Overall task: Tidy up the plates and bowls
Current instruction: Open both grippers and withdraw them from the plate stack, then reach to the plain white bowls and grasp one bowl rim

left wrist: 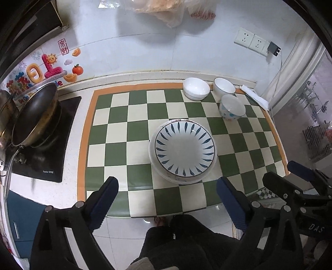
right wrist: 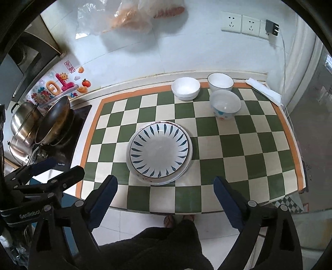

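Note:
A stack of plates, the top one white with blue leaf marks (left wrist: 183, 150) (right wrist: 159, 150), sits mid-counter on the green checkered mat (left wrist: 118, 135) (right wrist: 238, 149). At the back right stand three bowls: a white stacked bowl (left wrist: 196, 88) (right wrist: 185, 88), a dark-rimmed white bowl (left wrist: 224, 87) (right wrist: 220, 82), and a patterned bowl (left wrist: 232, 107) (right wrist: 225, 104). My left gripper (left wrist: 167, 191) is open and empty, held over the counter's front edge. My right gripper (right wrist: 165, 190) is open and empty, just right of it; it also shows in the left wrist view (left wrist: 290, 172).
A frying pan (left wrist: 36, 116) (right wrist: 54, 120) sits on an induction cooker (left wrist: 45, 149) at the left, with a steel pot (right wrist: 23, 124) beside it. Plastic bags (right wrist: 132, 18) hang on the tiled wall. A folded cloth (right wrist: 263, 89) lies at the back right. Wall sockets (right wrist: 240, 22) are above.

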`<state>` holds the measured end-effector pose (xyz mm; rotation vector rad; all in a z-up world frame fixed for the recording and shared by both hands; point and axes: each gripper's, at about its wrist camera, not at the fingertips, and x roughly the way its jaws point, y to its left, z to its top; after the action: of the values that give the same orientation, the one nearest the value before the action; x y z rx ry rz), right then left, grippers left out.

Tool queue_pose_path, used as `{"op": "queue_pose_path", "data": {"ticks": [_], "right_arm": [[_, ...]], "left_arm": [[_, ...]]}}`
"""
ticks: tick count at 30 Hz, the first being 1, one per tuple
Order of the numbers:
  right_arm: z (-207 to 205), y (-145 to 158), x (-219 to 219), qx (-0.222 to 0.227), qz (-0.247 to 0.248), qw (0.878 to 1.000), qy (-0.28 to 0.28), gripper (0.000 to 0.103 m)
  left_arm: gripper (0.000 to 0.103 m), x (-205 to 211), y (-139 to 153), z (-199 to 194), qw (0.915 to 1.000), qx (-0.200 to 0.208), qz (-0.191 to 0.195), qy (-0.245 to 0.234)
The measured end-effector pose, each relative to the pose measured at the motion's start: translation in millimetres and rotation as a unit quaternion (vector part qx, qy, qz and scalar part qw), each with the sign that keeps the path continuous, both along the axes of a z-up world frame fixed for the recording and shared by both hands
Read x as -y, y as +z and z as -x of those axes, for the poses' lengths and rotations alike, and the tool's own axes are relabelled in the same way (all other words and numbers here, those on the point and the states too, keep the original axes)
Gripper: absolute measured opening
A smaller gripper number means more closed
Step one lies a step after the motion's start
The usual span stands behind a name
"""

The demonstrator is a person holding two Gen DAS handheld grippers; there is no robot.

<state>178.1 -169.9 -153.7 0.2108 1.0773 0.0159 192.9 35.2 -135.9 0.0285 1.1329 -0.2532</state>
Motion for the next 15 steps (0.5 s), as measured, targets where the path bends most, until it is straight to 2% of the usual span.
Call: {"op": "queue_pose_path", "data": {"ticks": [4,7,11,15], "right_arm": [[-2.2,0.1,10.6,0.004,-0.016,1.000,-0.001,0.097],[-14.6,-4.6,26.2,0.006,-0.056,0.998,0.003,0.097],[-40.3,-13.2,53.0,0.016,-0.092,0.996,0.000,0.097],[-90.5,-29.9,90.6,0.012,-0.120,0.993,-0.005,0.097]], "left_arm": [[0.098,6.4,0.2,-2.7,1.0000,-0.001,0.005,-0.001],[0.098,16.0,-1.2,-13.5,1.0000,0.006,0.006,0.003],[0.098,36.7,-7.1,-44.8,0.9998,0.016,-0.003,0.012],[0.098,60.6,-18.0,-91.5,0.9996,0.017,-0.007,0.023]]}}
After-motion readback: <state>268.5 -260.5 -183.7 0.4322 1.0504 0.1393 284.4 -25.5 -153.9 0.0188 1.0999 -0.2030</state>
